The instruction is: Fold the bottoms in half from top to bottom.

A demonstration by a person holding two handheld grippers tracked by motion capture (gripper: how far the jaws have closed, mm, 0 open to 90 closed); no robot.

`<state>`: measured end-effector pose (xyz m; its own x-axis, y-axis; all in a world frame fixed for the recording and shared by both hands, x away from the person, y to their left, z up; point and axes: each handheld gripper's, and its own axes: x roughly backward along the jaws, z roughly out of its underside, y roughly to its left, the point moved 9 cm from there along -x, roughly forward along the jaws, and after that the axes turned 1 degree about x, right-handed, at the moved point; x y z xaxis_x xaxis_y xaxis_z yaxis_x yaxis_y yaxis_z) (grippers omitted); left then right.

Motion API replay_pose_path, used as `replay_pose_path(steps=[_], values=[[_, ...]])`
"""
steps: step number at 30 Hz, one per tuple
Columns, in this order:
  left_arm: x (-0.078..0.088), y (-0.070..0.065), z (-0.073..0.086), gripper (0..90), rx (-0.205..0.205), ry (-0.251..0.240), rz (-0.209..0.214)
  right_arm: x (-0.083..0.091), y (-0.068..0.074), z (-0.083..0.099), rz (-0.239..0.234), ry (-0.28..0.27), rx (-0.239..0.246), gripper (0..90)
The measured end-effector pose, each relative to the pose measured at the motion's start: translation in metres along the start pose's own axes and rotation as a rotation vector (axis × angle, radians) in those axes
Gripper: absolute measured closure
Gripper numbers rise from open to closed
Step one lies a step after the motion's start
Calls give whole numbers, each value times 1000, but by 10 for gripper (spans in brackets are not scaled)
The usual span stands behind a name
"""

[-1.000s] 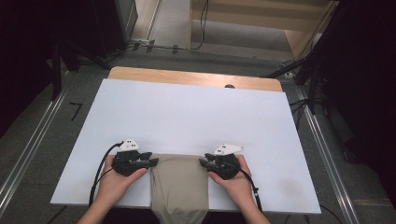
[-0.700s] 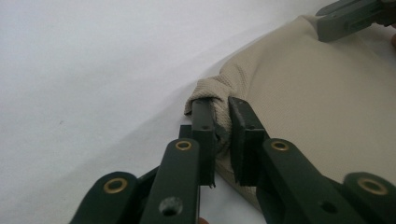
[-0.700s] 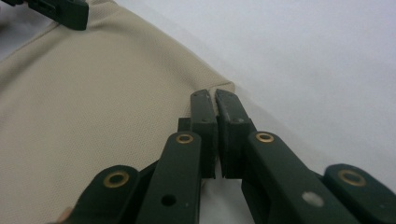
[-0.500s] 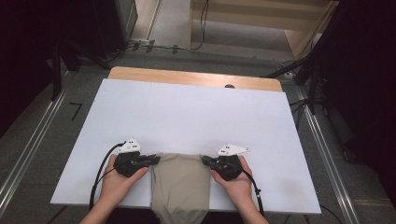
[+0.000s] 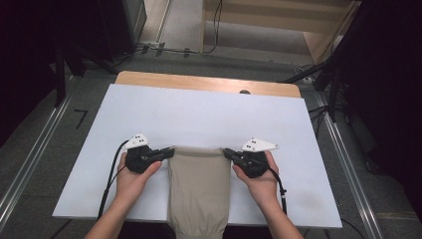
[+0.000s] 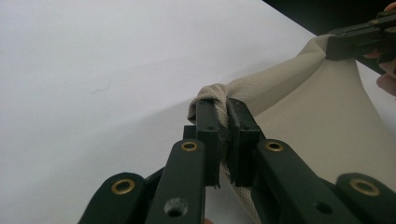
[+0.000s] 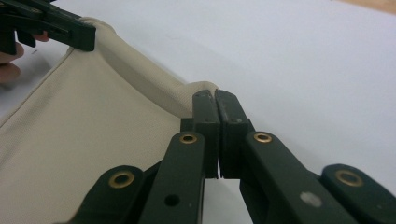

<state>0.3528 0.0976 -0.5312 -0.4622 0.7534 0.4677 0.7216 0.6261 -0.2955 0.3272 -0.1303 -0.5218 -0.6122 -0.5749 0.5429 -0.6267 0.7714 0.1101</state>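
A beige cloth (image 5: 199, 189) lies on the white table (image 5: 199, 119) at its front middle and hangs over the near edge. My left gripper (image 5: 169, 152) is shut on the cloth's far left corner (image 6: 210, 95), bunched between the pads. On the far right corner (image 7: 201, 91) my right gripper (image 5: 228, 153) is shut. Both pairs of jaws have just been closing on the cloth. The top hem (image 5: 198, 149) is stretched between the two grippers and lifted a little off the table. In the left gripper view the other gripper (image 6: 362, 39) holds the opposite corner at upper right.
The table's wooden far edge (image 5: 209, 83) lies beyond the white sheet. Cables (image 5: 112, 174) trail from each gripper toward the person. Dark equipment and stands surround the table on the floor (image 5: 45, 144).
Both grippers have closed on the cloth's far corners and lifted slightly, moving apart a little. The top hem is now pulled taut and straight between them.
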Motion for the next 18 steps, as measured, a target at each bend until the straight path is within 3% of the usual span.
replay_pose_path(steps=[2,3,8,12,18], values=[[1,-3,-2,854,-67,20,-29,0,0,-4,-3,-8,5,868],[2,-6,-5,853,-81,17,-30,-1,0,-5,-5,-12,14,868],[1,-11,-24,853,-102,11,-24,0,-4,-10,9,-27,15,868],[-8,-5,-38,853,-95,12,-21,2,-15,-18,23,-50,-8,868],[-25,9,-75,853,-63,-8,-10,3,-40,-39,53,-69,-28,868]])
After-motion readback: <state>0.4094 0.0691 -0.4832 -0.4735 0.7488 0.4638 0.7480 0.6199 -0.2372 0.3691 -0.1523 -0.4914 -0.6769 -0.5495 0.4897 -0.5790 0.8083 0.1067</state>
